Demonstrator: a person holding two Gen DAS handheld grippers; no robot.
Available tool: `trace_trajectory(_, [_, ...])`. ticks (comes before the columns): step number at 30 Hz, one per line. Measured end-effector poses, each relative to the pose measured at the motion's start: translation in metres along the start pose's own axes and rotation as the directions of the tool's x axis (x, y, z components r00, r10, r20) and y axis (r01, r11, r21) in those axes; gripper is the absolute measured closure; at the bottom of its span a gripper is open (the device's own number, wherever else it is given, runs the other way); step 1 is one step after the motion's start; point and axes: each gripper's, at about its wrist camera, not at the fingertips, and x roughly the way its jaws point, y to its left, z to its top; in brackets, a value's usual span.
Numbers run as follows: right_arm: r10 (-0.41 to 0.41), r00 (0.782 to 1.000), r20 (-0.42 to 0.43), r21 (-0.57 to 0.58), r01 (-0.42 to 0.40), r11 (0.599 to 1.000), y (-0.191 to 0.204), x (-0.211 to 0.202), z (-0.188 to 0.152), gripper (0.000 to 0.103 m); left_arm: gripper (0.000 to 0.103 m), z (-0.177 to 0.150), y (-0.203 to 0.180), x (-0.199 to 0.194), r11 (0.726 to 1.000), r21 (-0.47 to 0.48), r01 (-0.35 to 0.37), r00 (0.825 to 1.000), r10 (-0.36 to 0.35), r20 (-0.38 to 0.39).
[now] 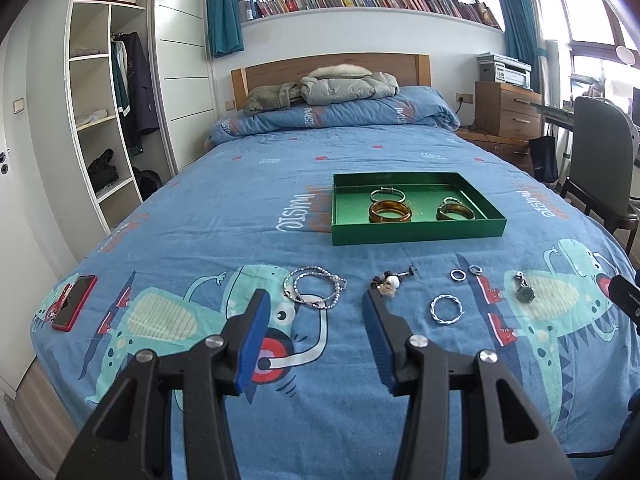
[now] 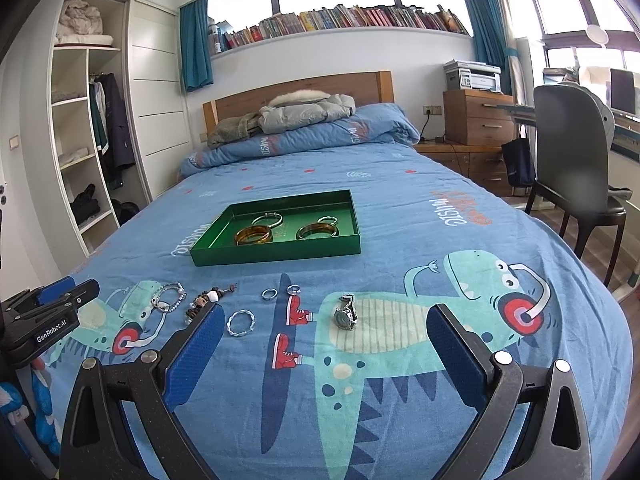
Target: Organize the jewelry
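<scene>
My shallow green metal tray [image 1: 416, 236] sits mid-bed and already holds four bangles [image 1: 390, 211], amber and silver. Left along the bed's near edge: a beaded bracelet [image 1: 314, 290], a charm string [image 1: 386, 282], three silver rings [image 1: 447, 310] and a wristwatch [image 2: 346, 314]. My left gripper [image 1: 316, 312] and right gripper [image 2: 324, 328] both hover wide and empty.

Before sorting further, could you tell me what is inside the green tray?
The tray holds a silver bangle, an amber bangle, a darker bangle and a small silver ring. Nothing appears hidden.
</scene>
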Motion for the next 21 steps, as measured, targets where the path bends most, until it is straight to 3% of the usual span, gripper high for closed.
trace_trajectory(21, [-0.004,1.0,-0.009,0.01,0.005,1.0,-0.0041,0.0085,-0.0034,0.001,0.057,0.0013,-0.0029,0.0002,1.0,0.006,-0.007,1.0,0.007,-0.006])
